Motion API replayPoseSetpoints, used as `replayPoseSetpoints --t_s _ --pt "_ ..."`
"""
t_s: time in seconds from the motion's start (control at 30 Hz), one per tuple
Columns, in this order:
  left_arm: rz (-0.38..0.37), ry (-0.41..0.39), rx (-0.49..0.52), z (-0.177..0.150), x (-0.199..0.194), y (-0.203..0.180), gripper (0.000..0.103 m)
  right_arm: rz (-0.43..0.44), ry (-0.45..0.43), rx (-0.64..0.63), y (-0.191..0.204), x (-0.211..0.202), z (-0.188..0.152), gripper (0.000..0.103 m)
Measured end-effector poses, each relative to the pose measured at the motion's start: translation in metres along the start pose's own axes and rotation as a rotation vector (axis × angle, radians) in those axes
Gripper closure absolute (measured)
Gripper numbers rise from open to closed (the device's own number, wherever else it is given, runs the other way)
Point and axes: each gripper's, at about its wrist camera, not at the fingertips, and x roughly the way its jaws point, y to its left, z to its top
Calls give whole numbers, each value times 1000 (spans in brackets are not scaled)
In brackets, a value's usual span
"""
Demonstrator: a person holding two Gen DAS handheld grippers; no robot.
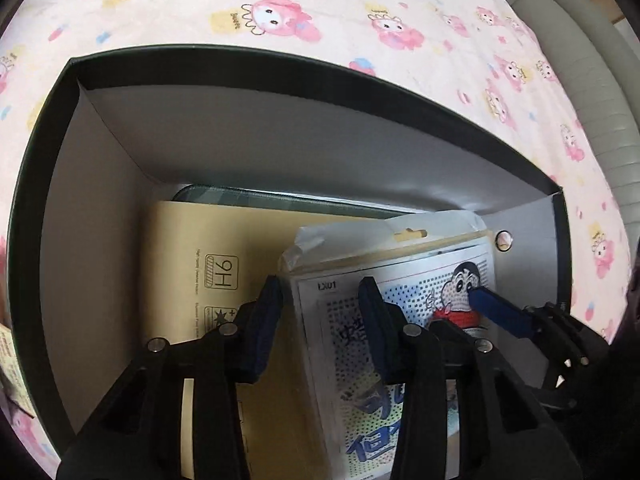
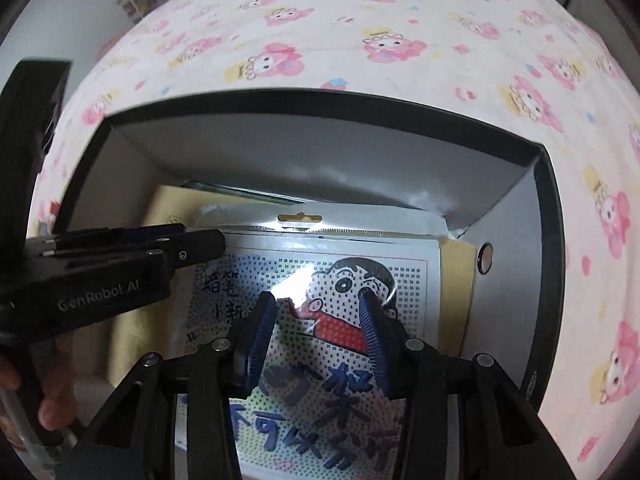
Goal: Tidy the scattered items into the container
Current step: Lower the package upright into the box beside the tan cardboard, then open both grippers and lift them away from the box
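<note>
A black box (image 1: 280,68) with grey inner walls sits on the bed; it also shows in the right wrist view (image 2: 360,100). Inside lies a tan flat package (image 1: 224,256) and on top a clear bag with a cartoon dot-pattern kit (image 1: 400,280), (image 2: 320,280). My left gripper (image 1: 320,292) is open, its jaws astride the kit's left edge. My right gripper (image 2: 316,308) is open just above the kit's face, empty. The right gripper's blue finger (image 1: 500,312) shows at right in the left view. The left gripper body (image 2: 120,276) shows at left in the right view.
A dark flat item (image 1: 280,196) lies under the tan package at the box's far wall. The pink cartoon bedsheet (image 1: 360,20) surrounds the box. A grey padded bed edge (image 1: 592,80) runs along the right.
</note>
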Motion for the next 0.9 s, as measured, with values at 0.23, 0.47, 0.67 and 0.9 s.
replayPoseSetpoints --t_s 0.23,0.47,0.67,0.9 --pt "-127 7 71 11 5 -20 61 50 52 51 -13 -7 -11 63" --pt "-59 -23 33 3 -3 -6 64 -24 -35 12 -5 -25 -8 63" --pt "-83 19 123 -13 -2 -19 63 -45 -4 42 -8 -8 -11 63" --pt "-34 28 251 -21 -2 -41 48 46 71 67 -16 -15 -31 63"
